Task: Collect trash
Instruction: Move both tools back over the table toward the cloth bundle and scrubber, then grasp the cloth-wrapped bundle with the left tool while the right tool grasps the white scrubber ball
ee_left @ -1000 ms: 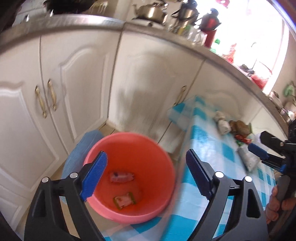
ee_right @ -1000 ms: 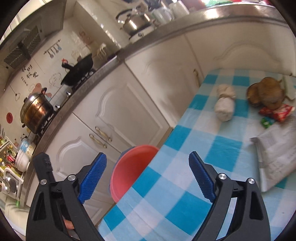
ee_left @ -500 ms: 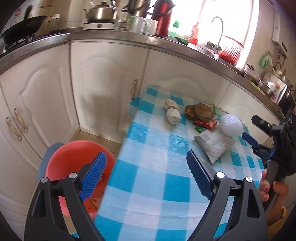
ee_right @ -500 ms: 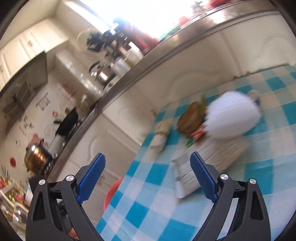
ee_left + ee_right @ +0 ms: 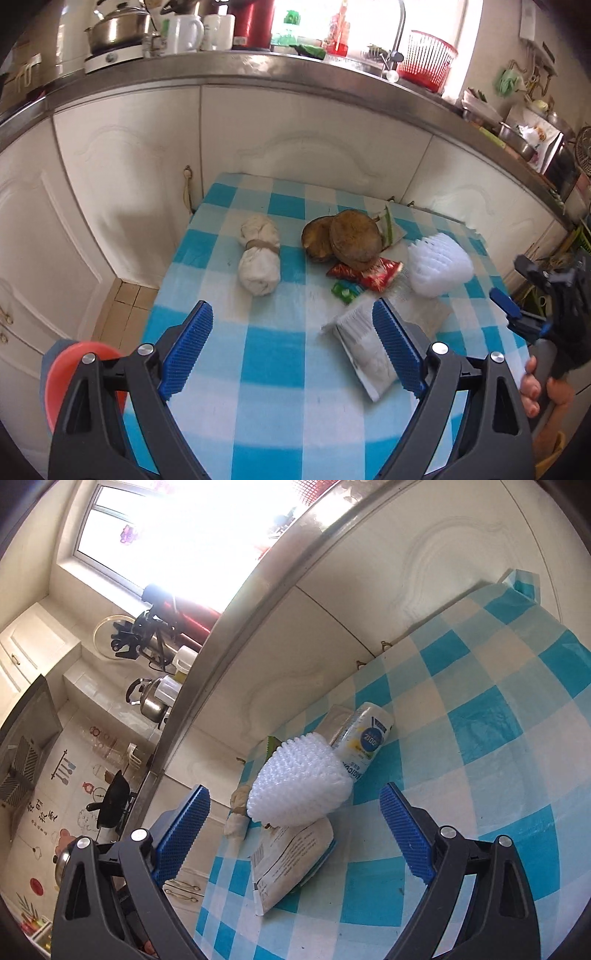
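Note:
Trash lies on a blue-and-white checked tablecloth (image 5: pixel 280 362): a white tied bundle (image 5: pixel 258 260), two brown shells (image 5: pixel 345 240), a red wrapper (image 5: pixel 369 275), a small green wrapper (image 5: pixel 345 290), a white foam net (image 5: pixel 437 262) and a flat white packet (image 5: pixel 364 349). My left gripper (image 5: pixel 293 345) hangs open above the cloth's near part, the packet by its right finger. In the right wrist view my right gripper (image 5: pixel 295 836) is open, with the foam net (image 5: pixel 299 782) and the packet (image 5: pixel 291 856) just ahead. A plastic bottle (image 5: pixel 365 738) lies behind the net. The red basin (image 5: pixel 70 376) sits lower left.
White cabinet doors (image 5: pixel 303 147) under a steel counter edge (image 5: pixel 258 70) stand right behind the table. A kettle (image 5: pixel 114 29), mugs and a red basket (image 5: pixel 426 59) crowd the counter. A person's hand (image 5: pixel 543 387) holds the right gripper's handle at the right edge.
Both views swung right, from the red basin and cabinets onto the table's trash. The basin slid to the lower left corner. The right gripper has closed in on the foam net and packet.

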`<state>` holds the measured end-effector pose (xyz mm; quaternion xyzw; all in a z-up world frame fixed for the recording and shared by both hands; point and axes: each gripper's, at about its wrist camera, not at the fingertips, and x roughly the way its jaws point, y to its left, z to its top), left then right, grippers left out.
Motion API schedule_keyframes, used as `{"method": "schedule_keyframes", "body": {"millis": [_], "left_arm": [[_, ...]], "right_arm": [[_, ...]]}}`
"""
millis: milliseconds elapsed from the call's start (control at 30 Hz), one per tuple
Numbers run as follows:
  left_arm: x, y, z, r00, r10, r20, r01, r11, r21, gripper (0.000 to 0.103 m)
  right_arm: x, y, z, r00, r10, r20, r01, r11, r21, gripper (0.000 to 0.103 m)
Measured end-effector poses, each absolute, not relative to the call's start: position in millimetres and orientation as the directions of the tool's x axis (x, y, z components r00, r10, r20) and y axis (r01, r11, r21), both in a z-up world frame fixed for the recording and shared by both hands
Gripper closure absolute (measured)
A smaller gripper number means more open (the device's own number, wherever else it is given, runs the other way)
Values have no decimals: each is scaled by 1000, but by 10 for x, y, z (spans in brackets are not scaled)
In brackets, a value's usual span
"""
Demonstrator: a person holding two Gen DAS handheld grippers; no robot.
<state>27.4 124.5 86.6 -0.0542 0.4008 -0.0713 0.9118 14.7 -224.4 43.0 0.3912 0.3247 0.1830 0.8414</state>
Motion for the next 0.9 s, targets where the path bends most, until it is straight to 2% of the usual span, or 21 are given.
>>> {"method": "schedule_keyframes", "body": {"millis": [400,533,700,767,900], "left_arm": [[1203,1165,398,611,-103,-785,28,994,-109,15],[1359,1186,300,597,-86,-798,3,994,-105,34],[1431,1186,203,583,-79,-808,-8,995,-103,53],[1406,1169,193,589,-86,-804,-2,994,-108,65],[1303,1051,183,589,-125,-798,40,991,-125,65]], "right_arm": [[286,-2179,297,679,602,-420,-62,618,784,11],[314,-2114,287,664,609,-433,-71,629,774,11],[341,-2101,272,657,604,-450,-63,640,766,11],[349,-2103,258,654,607,-450,-62,636,769,11],[351,-2090,250,651,608,-454,-63,640,766,11]]}}
